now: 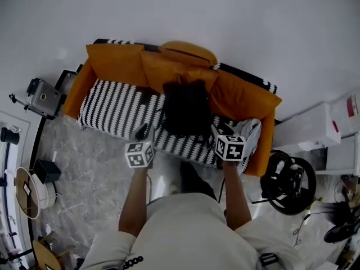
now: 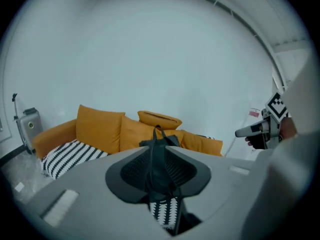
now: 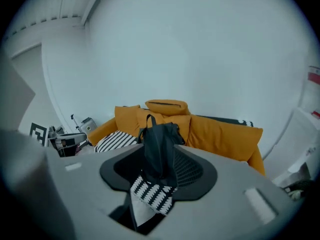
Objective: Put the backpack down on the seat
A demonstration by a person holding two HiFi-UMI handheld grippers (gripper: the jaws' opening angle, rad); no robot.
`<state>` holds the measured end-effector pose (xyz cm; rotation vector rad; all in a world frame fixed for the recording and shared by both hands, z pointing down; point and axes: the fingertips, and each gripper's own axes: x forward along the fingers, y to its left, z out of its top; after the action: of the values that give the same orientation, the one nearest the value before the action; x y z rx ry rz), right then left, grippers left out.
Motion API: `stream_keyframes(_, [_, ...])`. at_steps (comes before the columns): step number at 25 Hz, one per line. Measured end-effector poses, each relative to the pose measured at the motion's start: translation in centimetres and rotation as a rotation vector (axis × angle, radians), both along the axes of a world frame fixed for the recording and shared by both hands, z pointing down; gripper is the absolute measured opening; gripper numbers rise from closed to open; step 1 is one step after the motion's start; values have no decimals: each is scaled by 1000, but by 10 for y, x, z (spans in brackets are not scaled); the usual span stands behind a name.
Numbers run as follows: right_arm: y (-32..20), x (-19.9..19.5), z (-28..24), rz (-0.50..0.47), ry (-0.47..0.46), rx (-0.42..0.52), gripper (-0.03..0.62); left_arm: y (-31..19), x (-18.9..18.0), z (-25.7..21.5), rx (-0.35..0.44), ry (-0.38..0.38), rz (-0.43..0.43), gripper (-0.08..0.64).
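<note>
One grey case (image 1: 43,97) stands on the floor (image 1: 95,173) at the far left, just beside the left arm of an orange sofa (image 1: 76,91). The seat (image 1: 112,111) carries a black-and-white striped cover. Orange cushions (image 1: 118,66) line the back, with a further top cushion (image 1: 188,53) lying across them near the middle.

The left gripper (image 1: 143,131) is held over the front edge of the seat, left of the backpack (image 1: 185,108), and points toward the sofa back. Its own view shows the jaws parted by a narrow gap with nothing pinched. The backpack and a patch of striped cover show through the gap, further off.

The backpack is black and stands upright on the striped cover at about mid-seat. Its back is against the cushions and its top handle stands up. Neither tool grips it.

The right gripper (image 1: 217,133) is at the front edge of the seat, just beside the backpack's lower right corner; the head view does not confirm contact. Its jaws are spread wider than the left pair and are empty, with the backpack seen beyond them.

A pale grey cloth (image 1: 251,131) lies on the right end of the seat. Right of the sofa, a black wheel-shaped object (image 1: 289,181) sits on the floor, with white boxes (image 1: 312,128) behind it.
</note>
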<state>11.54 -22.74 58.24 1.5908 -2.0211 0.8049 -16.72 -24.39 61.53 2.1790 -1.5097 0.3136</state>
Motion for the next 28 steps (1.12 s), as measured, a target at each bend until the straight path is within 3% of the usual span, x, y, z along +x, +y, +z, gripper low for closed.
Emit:
stream_keyframes(6, [33, -14, -64, -47, 47, 152, 81, 31, 1, -72, 143, -32, 46, 69])
stream_keyframes(8, [44, -19, -82, -63, 66, 193, 57, 45, 5, -90, 167, -41, 86, 11])
stream_keyframes(13, [75, -29, -122, -110, 79, 291, 5, 79, 19, -134, 242, -57, 174, 11])
stream_keyframes(21, [128, -45, -187, -158, 64, 461, 3, 135, 37, -210, 381, 40, 275, 11])
stream_keyframes(28, [170, -55, -228, -221, 137, 557, 3, 178, 43, -254, 493, -30, 295, 11])
